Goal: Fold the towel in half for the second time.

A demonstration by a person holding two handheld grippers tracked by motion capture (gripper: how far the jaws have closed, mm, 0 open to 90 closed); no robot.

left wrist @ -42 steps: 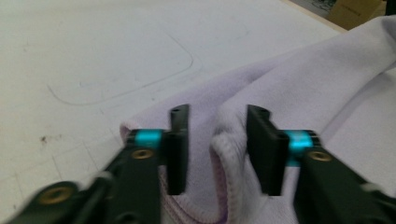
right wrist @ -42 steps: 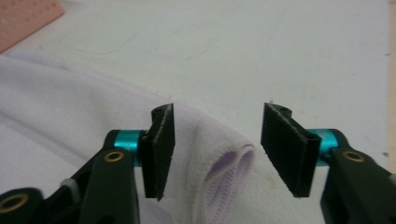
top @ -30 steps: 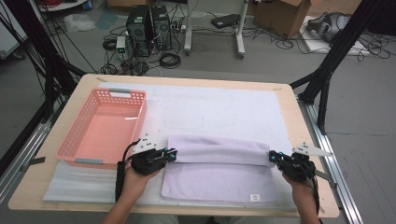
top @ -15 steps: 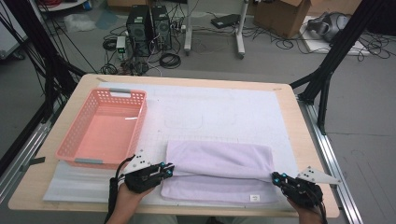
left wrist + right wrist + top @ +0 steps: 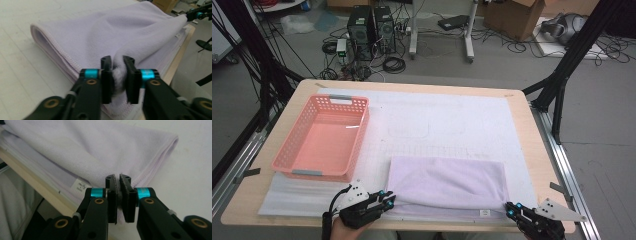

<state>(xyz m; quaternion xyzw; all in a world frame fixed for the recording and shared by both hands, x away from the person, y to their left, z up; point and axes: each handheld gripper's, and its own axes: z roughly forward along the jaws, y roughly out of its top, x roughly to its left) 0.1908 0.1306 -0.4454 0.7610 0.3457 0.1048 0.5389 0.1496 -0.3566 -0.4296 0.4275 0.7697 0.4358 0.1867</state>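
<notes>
Pinching the lilac towel (image 5: 447, 182) at both near corners, folded at table's near edge: left gripper (image 5: 117, 72) jaws just easing around a bunch, right gripper (image 5: 118, 195) clamped. Soft, limp, light; best gripped at corners.

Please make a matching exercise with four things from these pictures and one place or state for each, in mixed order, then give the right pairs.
Things:
1. pink plastic basket
2. folded lilac towel
3. left gripper
4. small white label

Places or states:
A. bunched towel fabric between its fingers
B. on the towel's near edge, towards the right gripper
C. empty, at the table's left
D. lying folded on the white mat

Pairs: 1-C, 2-D, 3-A, 4-B
</notes>
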